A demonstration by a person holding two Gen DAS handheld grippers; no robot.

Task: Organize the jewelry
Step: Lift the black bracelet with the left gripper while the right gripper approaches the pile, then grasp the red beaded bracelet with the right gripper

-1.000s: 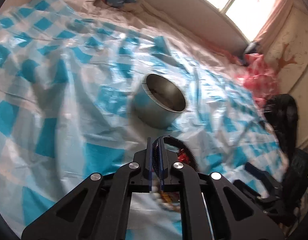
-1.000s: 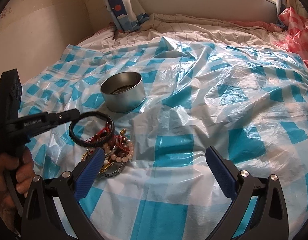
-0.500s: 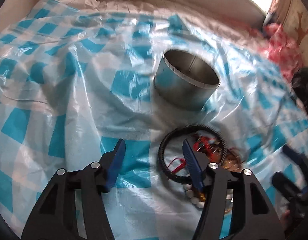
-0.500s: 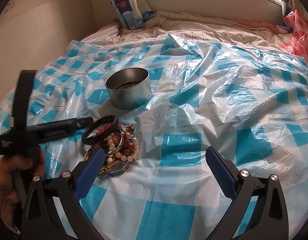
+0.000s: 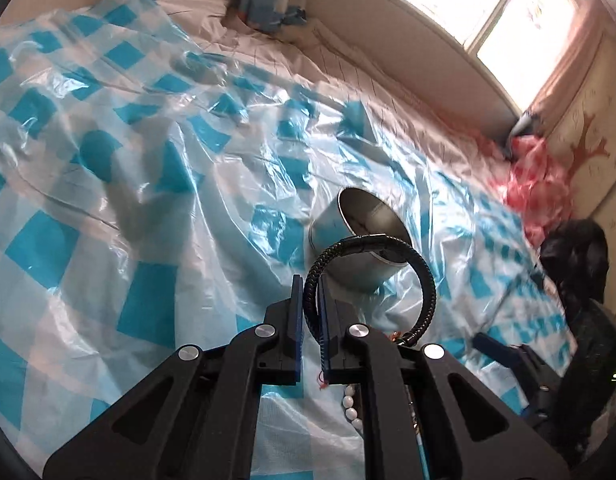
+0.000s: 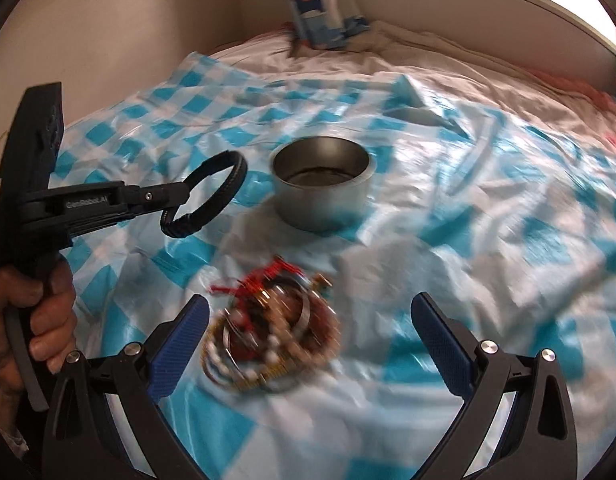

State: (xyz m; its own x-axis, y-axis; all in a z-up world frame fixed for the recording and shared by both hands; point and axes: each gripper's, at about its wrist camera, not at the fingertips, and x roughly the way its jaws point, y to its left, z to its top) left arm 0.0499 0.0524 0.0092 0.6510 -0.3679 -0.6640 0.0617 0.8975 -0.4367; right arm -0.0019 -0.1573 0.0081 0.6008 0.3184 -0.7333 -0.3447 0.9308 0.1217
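My left gripper (image 5: pixel 309 284) is closing its jaws, and the blue pads press on a black braided bracelet (image 5: pixel 425 276). The bracelet hangs in the air just short of the round metal tin (image 5: pixel 331 236). In the right wrist view the left gripper (image 6: pixel 180 200) holds the bracelet (image 6: pixel 232 176) up to the left of the tin (image 6: pixel 323 208), clear of the sheet. A tangled pile of jewelry (image 6: pixel 272 332), with beads, red cord and metal bangles, lies on the sheet. My right gripper (image 6: pixel 309 308) stands wide open over this pile, with nothing gripped.
A crinkled blue-and-white checked plastic sheet (image 6: pixel 487 208) covers the bed. A person's hand (image 6: pixel 32 320) grips the left tool. A blue patterned curtain (image 6: pixel 315 8) hangs at the far wall. A pink checked bag (image 5: pixel 543 184) and a dark object (image 5: pixel 575 256) lie at the right.
Half a second ago the left jaws stood open around the bracelet on the pile; now they are shut on it and have lifted it toward the tin. The right gripper has shifted over the pile.
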